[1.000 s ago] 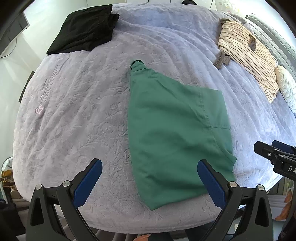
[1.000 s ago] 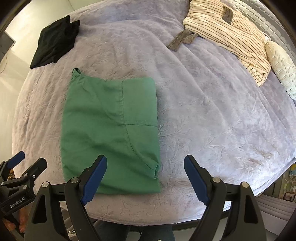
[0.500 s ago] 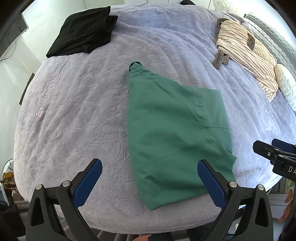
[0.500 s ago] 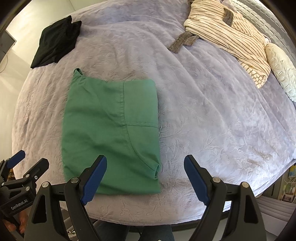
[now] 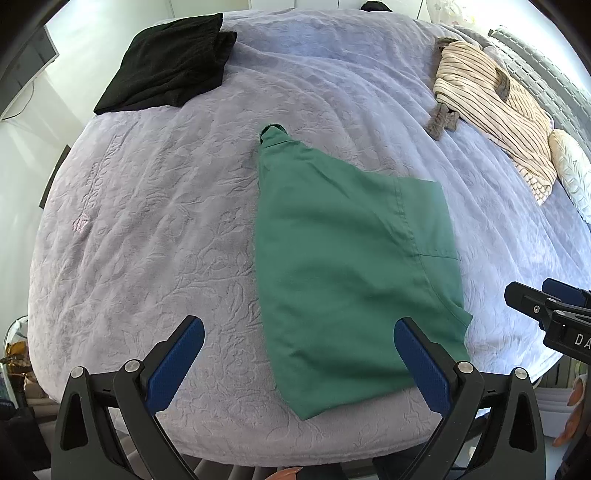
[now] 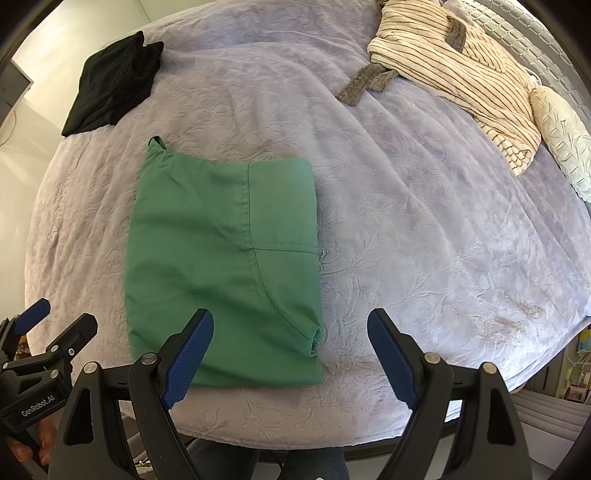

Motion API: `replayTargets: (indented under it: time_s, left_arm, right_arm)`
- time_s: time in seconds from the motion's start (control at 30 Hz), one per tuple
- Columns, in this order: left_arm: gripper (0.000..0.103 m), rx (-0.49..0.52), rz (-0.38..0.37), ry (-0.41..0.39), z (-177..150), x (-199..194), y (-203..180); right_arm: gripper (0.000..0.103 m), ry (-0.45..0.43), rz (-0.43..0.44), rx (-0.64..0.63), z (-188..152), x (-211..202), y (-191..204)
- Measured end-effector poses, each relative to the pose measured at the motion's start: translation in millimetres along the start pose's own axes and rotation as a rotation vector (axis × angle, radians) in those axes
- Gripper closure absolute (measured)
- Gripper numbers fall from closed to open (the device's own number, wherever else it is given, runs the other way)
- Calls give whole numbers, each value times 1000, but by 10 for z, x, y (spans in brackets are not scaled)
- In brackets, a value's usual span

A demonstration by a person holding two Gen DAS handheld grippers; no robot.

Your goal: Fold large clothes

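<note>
Green garment (image 6: 221, 258), folded flat, seams showing, on lavender bedspread (image 6: 424, 240)

The striped robe (image 5: 495, 110) runs partly behind a pale cushion (image 5: 570, 166), itself cropped by the left wrist view's right rim. At the top of that view a small dark object (image 5: 373, 5) is cut off, too little showing to identify. The right gripper (image 5: 546, 306) enters at the edge, its lettering truncated, so its second finger stays unseen there. In the right wrist view the left gripper (image 6: 55, 321) is likewise clipped, and only fingertips of the hand (image 6: 29, 448) holding it show. The green garment (image 6: 221, 258) conceals its folded-under layers. Clutter (image 6: 576, 373) beside the bed is too small to make out.
</note>
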State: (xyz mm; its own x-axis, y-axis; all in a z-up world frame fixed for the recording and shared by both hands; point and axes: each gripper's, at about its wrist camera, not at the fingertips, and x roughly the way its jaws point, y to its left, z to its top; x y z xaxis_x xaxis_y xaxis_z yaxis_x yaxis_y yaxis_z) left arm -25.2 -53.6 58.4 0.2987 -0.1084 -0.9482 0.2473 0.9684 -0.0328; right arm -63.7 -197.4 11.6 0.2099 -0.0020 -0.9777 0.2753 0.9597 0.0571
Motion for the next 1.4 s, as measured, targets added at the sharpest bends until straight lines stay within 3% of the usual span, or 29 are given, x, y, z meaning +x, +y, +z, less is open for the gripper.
replayTargets:
  time_s: [1.4]
  left_arm:
    - [0,-16,24,19,57,125,52]
  right_arm:
    - [15,18,7,-9,58,91,-4]
